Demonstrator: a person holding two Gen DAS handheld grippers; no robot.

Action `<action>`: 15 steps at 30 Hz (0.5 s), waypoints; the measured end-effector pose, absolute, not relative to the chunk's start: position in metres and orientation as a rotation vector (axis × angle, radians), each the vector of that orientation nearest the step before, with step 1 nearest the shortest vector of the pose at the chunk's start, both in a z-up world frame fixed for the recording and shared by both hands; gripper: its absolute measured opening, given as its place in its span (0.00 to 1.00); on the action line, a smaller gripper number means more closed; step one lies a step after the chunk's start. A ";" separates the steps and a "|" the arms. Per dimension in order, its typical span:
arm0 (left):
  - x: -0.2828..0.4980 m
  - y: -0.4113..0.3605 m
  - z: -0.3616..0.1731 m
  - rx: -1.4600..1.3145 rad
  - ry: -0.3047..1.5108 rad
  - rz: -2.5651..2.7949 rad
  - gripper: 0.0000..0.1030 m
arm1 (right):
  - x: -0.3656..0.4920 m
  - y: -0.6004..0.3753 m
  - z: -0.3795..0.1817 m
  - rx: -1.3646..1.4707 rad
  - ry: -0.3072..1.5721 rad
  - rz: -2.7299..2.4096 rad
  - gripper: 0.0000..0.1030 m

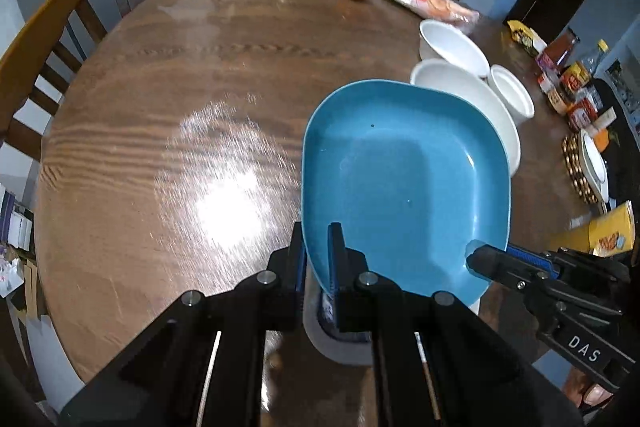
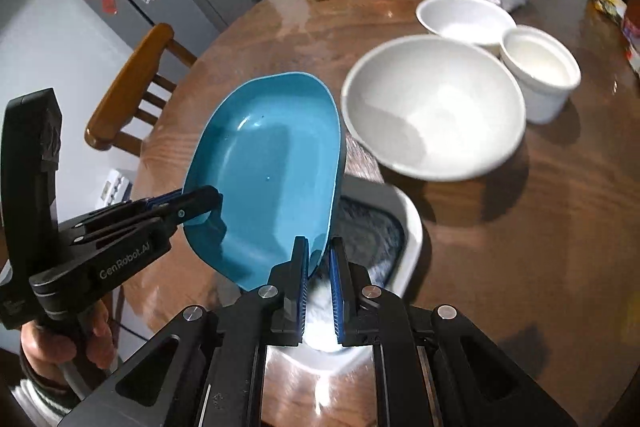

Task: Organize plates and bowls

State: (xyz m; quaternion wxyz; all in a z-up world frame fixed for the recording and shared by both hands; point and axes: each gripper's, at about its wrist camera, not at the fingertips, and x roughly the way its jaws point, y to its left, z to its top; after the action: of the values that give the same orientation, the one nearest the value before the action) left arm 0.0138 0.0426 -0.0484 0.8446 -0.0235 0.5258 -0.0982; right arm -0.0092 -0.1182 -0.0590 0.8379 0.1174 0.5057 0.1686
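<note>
1. So, we've got both tongs on the blue plate right now: the left tongs are clamped on its near rim, and the right tongs are pinched on the edge at about 5 o'clock of the plate.
2. That plate is lifted and tilted above the surface, not resting on anything we can see.
3. Just under it, at 6 o'clock in the right wrist view, sits a white square dish, which looks like a likely landing spot, though that's our guess.
4. Off at 2 o'clock from the plate, three white pieces wait: the big bowl, the shallower bowl and the small cup bowl, all unstacked.
5. We'd say it's early: one plate in hand, no bowls nested yet.
</note>
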 end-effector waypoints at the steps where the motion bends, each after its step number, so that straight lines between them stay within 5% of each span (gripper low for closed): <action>1: 0.011 0.041 -0.051 -0.051 1.116 -0.206 0.07 | -0.013 -0.120 -0.062 0.250 1.075 0.359 0.11; 15: -0.005 0.032 -0.071 -0.027 1.173 -0.166 0.07 | -0.030 -0.124 -0.089 0.232 1.159 0.388 0.11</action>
State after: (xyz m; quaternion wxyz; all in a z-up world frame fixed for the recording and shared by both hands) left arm -0.0046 0.0324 -0.0708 0.8296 -0.0125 0.5527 -0.0781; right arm -0.0301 -0.1243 -0.0887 0.8128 0.1088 0.5427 0.1819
